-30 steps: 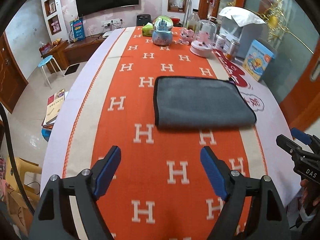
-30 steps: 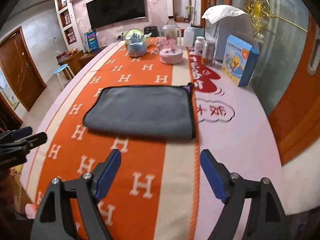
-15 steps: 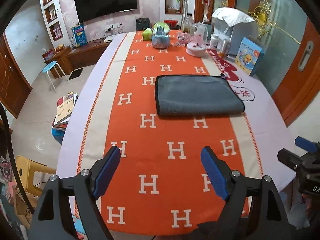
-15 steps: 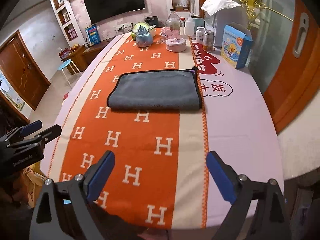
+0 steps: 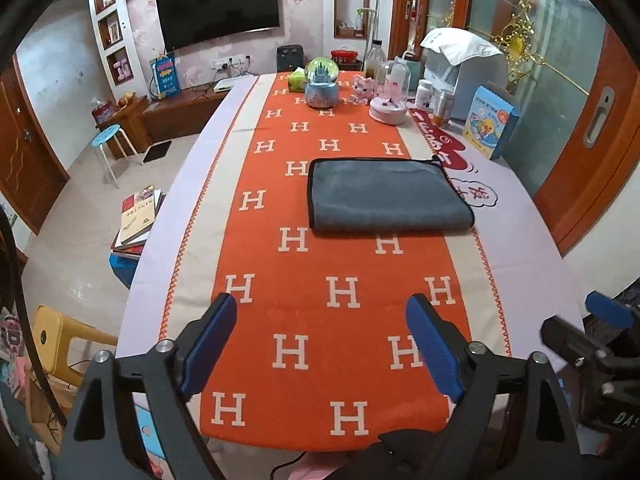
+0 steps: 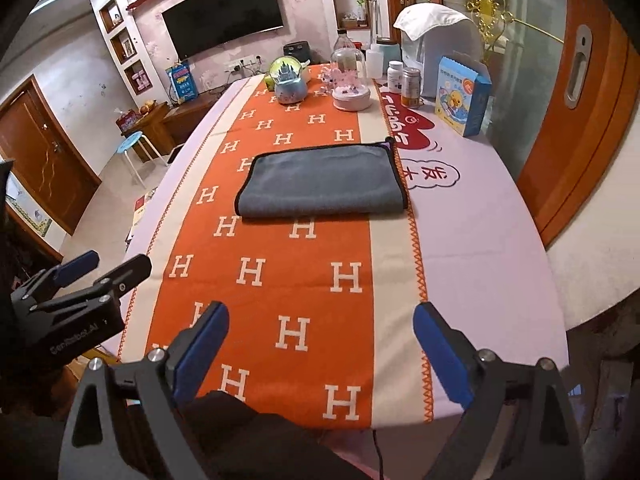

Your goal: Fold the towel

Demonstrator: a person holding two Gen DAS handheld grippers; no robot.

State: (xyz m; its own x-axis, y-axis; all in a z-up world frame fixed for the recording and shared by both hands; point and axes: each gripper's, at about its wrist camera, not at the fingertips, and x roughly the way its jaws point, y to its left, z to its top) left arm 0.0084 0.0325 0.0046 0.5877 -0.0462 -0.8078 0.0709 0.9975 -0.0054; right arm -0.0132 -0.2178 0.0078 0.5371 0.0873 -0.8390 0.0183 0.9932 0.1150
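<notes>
Both my grippers hang over the near end of the table, holding nothing.

My left gripper and my right gripper both have the blue fingers spread wide. The grey towel lies folded flat on the orange runner, well apart from both, near the middle of the table.
</notes>
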